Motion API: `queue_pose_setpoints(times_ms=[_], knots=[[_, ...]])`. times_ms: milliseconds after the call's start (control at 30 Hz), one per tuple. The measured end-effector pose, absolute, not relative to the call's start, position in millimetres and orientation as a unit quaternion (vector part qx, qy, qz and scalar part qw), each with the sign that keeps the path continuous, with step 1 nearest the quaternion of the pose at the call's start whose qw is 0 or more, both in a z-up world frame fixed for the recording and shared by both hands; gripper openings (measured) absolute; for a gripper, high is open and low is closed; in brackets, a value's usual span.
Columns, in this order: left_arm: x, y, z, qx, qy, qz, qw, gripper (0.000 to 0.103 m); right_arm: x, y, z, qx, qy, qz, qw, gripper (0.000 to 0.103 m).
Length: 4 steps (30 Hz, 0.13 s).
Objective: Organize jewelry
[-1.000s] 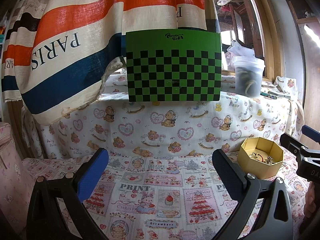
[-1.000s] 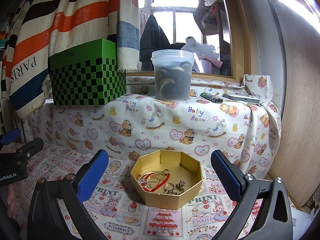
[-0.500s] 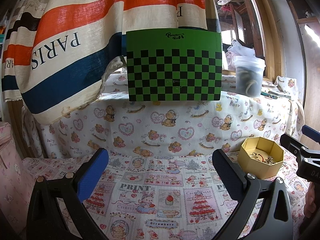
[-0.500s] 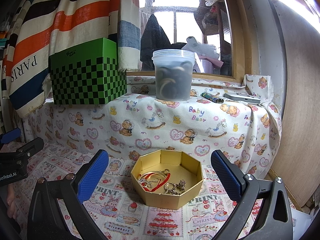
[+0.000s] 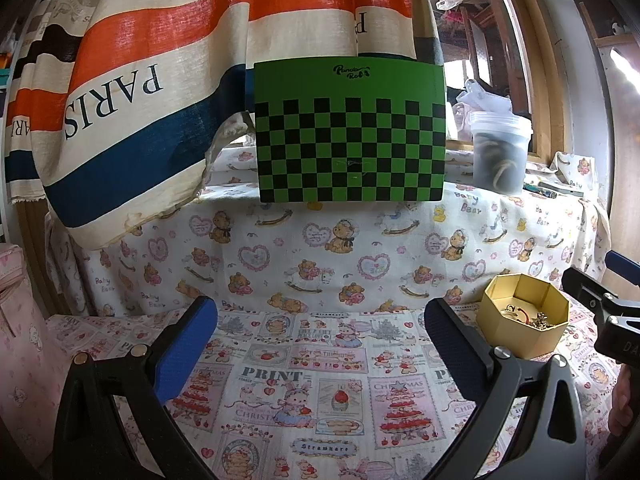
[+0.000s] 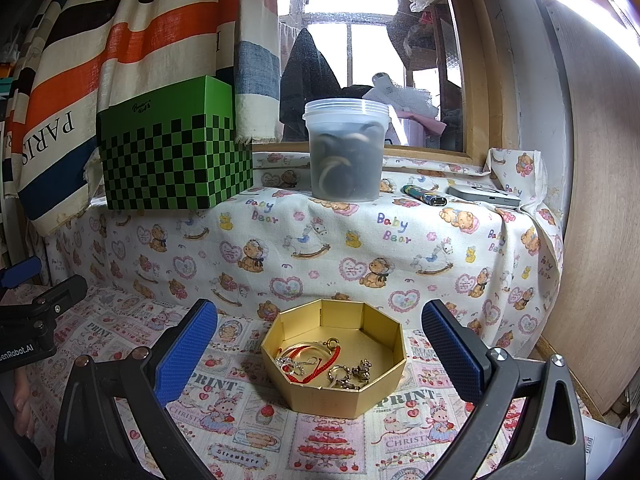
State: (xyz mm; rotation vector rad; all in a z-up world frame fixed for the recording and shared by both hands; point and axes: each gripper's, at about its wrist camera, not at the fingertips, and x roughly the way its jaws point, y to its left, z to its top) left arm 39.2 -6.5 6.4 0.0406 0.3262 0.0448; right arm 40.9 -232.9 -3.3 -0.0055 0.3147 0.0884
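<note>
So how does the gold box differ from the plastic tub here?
The gold box is low, octagonal and open-topped; the plastic tub is tall, round and lidded. The box sits on the lower surface between the right gripper's fingers; the tub stands on the raised ledge behind. The box's jewelry is plainly visible; the tub's dark contents are blurred by its cloudy wall. Both rest on printed cloth.

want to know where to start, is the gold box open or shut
Open. The gold box has no lid on it, and the jewelry lies in plain sight on its floor.
</note>
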Motion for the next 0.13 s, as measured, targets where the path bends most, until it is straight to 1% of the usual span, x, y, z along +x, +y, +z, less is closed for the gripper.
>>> queue_pose_setpoints(times_ms=[133], knots=[[39.2, -6.4, 6.3, 0.020, 0.162, 0.022, 0.986, 0.103, 40.9, -232.3, -3.3, -0.003, 0.157, 0.044, 0.987, 0.103]])
